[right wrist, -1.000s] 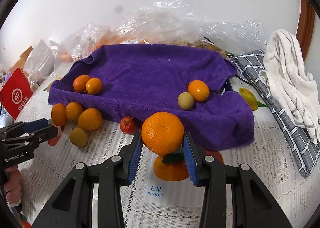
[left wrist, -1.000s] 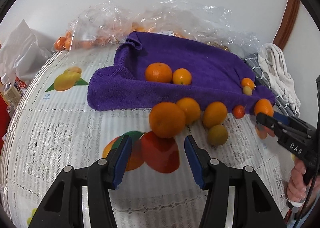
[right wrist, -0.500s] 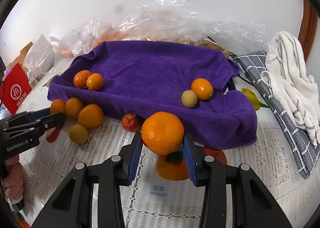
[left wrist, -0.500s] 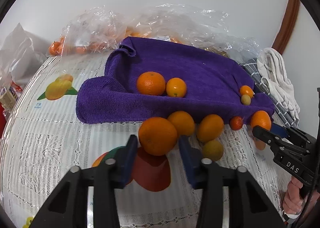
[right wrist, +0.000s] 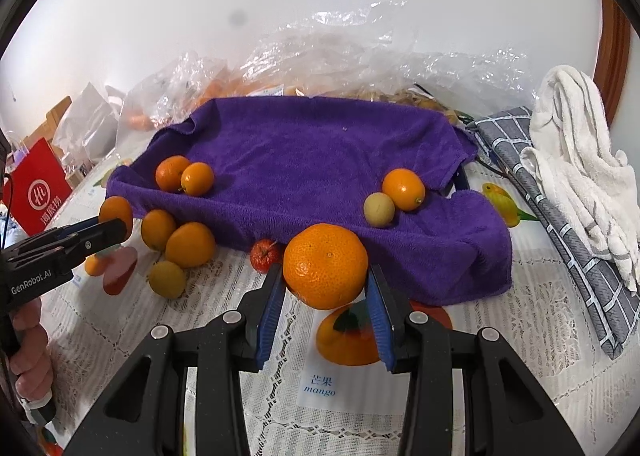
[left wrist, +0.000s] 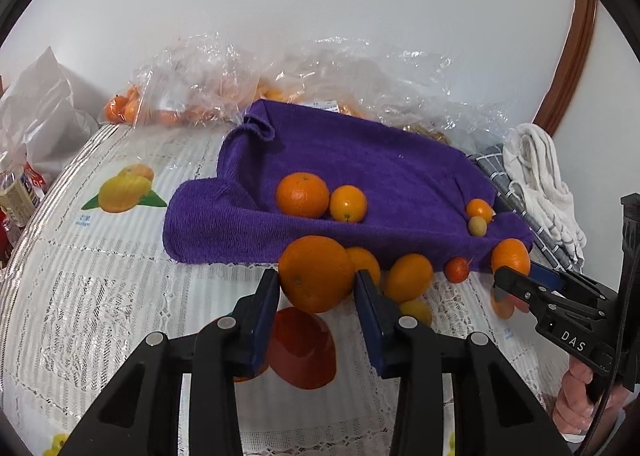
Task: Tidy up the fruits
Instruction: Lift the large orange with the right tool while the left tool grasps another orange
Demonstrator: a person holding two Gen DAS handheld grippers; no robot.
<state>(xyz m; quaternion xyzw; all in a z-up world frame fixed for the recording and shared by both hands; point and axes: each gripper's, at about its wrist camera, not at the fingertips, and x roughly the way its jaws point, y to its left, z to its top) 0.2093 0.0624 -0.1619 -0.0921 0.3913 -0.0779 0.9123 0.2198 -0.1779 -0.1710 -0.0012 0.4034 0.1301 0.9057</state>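
large orange (left wrist: 316,274) between left claw (left wrist: 316,292) pads, beside purple towel (left wrist: 360,172)

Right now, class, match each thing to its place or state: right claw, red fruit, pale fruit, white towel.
Things
1. right claw
2. red fruit
3. pale fruit
4. white towel

Places or states
a. on the purple towel
b. shut on an orange
c. on the checked cloth
d. on the tablecloth, at the purple towel's edge

Pairs: 1-b, 2-d, 3-a, 4-c
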